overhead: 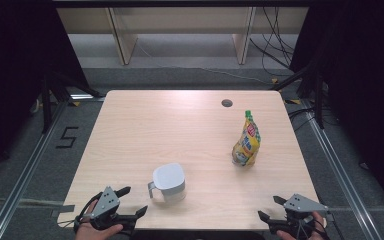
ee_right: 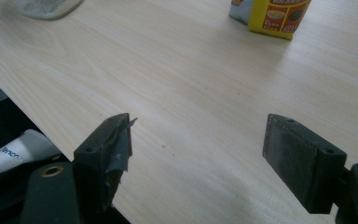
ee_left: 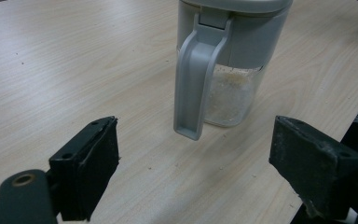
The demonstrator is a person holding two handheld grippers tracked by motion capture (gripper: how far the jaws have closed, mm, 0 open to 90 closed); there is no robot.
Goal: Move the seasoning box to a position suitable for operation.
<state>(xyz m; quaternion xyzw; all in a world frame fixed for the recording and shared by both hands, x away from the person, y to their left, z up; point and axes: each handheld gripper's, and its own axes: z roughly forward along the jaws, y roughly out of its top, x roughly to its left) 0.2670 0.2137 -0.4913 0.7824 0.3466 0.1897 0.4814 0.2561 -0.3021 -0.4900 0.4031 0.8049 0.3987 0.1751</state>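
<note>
Near the front edge of the counter I've got my left hand-held gripper hovering, jaws spread wide, nothing between them. Just beyond it stands the grey-lidded jug, upright, handle pointing back at me, pale grains in its clear bottom. Over at the front right corner my right hand-held gripper sits wide apart too, empty. Well beyond it, the yellow pouch stands upright.
</note>
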